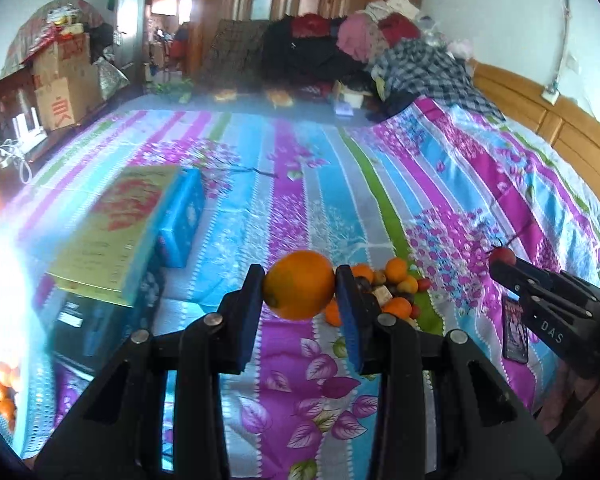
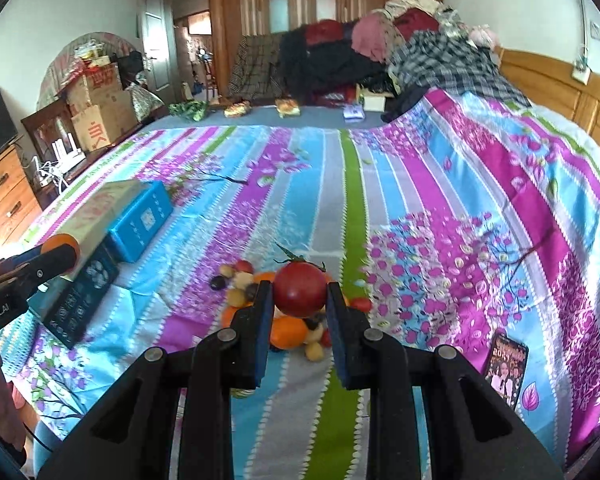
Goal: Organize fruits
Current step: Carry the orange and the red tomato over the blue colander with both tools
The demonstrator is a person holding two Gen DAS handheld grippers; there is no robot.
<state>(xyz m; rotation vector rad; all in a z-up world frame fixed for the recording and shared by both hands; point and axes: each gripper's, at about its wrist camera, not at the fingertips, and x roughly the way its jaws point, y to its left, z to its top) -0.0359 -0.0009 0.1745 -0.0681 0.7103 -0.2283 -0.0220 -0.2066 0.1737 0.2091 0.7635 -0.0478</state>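
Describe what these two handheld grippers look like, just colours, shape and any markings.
Both match: matte black plastic frames with triangular cut-outs, round silver pivot pins, and two flat fingers lined with blue pads. The left gripper shows this close up, and its side reads something like "Robot.AI" in white. The right gripper carries white letters "DAS" on its side. No cables or sleeves are clearly visible.

Oranges [image 1: 0,390] cut off at left edge; fruit pile [image 2: 284,320] half-hidden behind tongs.
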